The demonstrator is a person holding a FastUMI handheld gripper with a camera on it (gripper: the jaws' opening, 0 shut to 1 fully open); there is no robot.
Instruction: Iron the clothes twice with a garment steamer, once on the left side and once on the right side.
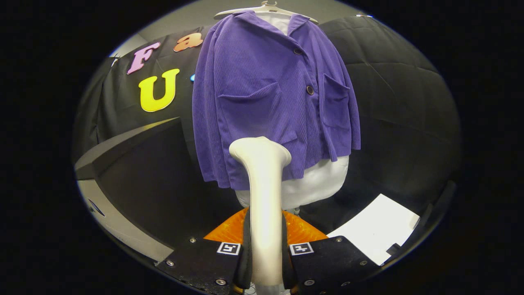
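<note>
While the gripper clamps the garment steamer, its head faces the purple corduroy jacket's hem; pass 1 seemingly awaits, calling for a stroke up 1 side.

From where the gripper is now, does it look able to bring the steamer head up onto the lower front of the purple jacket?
Probably yes. The gripper is shut on the steamer, whose head sits just ahead of the purple jacket, low on its front. Nothing seems to lie between them; whether they already touch, I cannot tell.
</note>
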